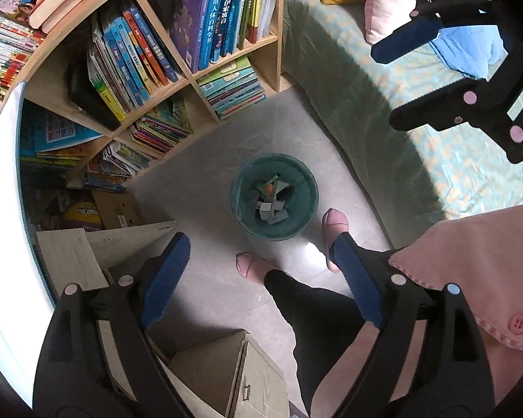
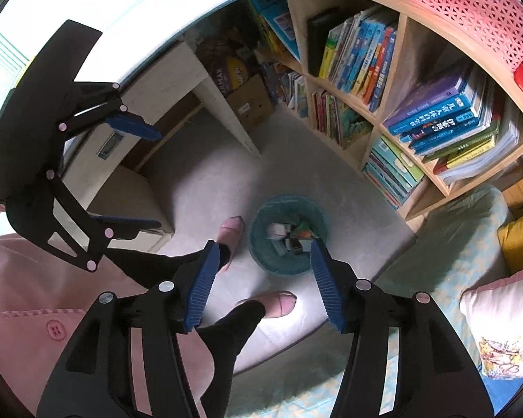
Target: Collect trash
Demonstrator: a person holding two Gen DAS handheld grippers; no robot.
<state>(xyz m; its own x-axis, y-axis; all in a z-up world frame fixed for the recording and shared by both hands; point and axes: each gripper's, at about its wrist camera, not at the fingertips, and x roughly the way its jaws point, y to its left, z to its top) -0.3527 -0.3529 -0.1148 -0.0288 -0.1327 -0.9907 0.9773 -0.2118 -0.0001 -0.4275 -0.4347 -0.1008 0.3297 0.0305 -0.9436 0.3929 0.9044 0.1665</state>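
Both the left gripper [image 1: 261, 261] and right gripper [image 2: 265, 275] hang spread wide and empty high above the green bin [image 1: 274, 196] of scraps on the floor [image 1: 289, 122], so a careless reach down could tip it

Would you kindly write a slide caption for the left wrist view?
Open left hand-held gripper above a green trash bin holding scraps, bookshelf behind, open right hand-held gripper alongside.
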